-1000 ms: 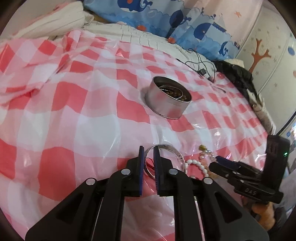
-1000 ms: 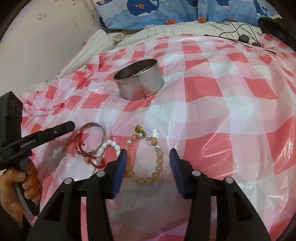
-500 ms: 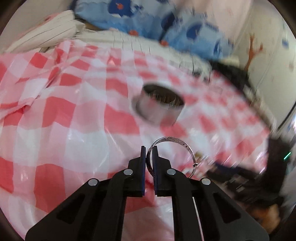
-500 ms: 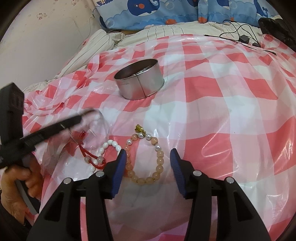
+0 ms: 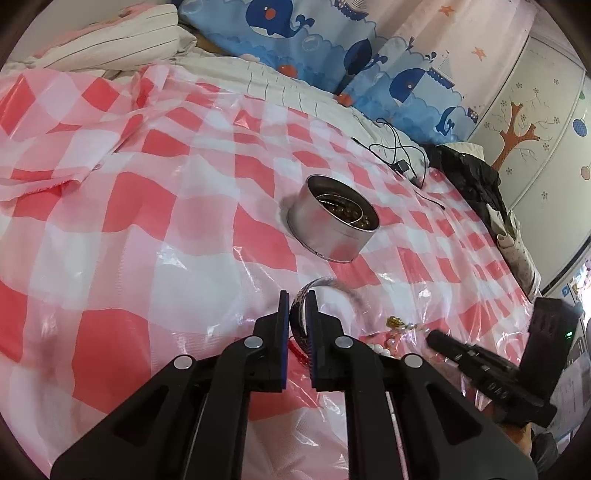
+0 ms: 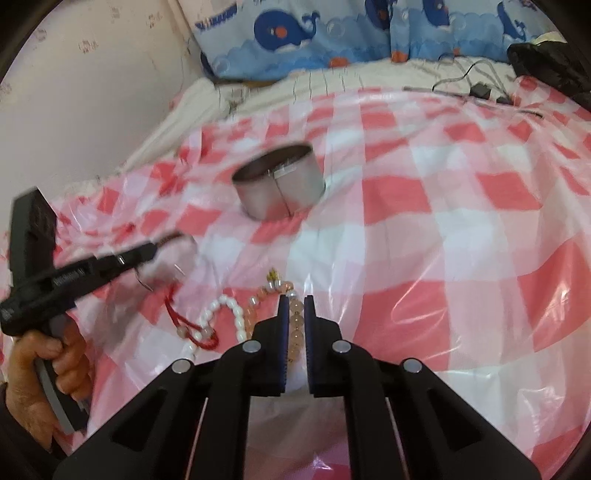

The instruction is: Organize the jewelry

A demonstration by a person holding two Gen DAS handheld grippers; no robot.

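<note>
My left gripper pinches a silver bangle by its near rim and holds it off the checked cloth; its jaws are opening slightly with the bangle still between the pads. In the right wrist view that gripper and the bangle look blurred. My right gripper is closing, with the peach bead bracelet between its pads. A white pearl bracelet and a red cord bracelet lie to its left. The round metal tin stands beyond, with jewelry inside.
A pink-and-white checked plastic sheet covers the bed. A black cable and charger lie behind the tin, with dark clothes at the far right. Whale-print pillows and a wall close the back. A hand grips the left tool.
The left gripper has lifted the bangle off the cloth, away from the other bracelets. The right jaws have come together from wide apart onto the peach bead bracelet.
</note>
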